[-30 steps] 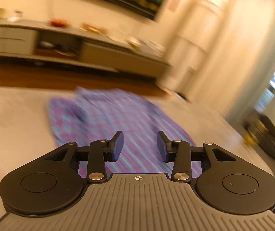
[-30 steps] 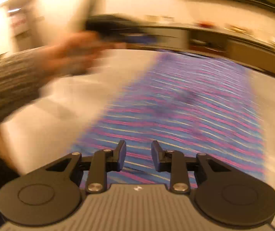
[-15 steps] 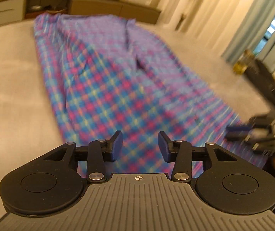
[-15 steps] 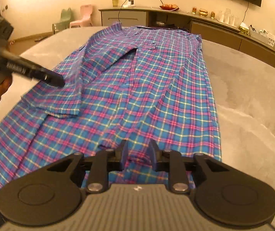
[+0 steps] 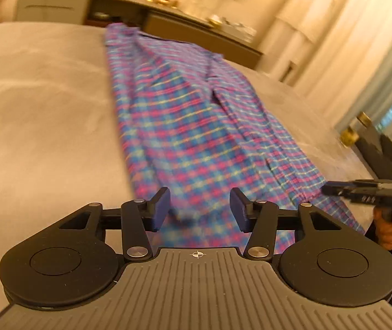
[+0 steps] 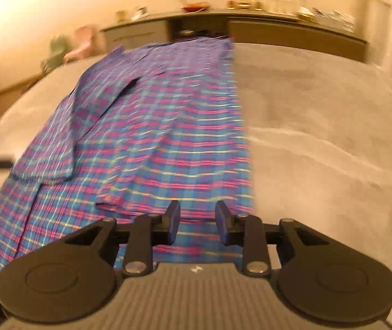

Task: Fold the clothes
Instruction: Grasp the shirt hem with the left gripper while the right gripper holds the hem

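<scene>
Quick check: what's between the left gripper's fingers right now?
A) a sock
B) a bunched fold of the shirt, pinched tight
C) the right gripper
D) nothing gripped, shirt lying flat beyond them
D: the left gripper has its jaws apart and opening, and the plaid shirt lies flat on the bed beyond them, unpinched.

The shirt (image 5: 196,126) lies lengthwise on the table (image 5: 39,115), running from the near edge to the far one, with a sideboard (image 6: 292,31) behind it at the wall, curtains (image 5: 360,55) off to the right, small chairs (image 6: 80,46) far left.
</scene>
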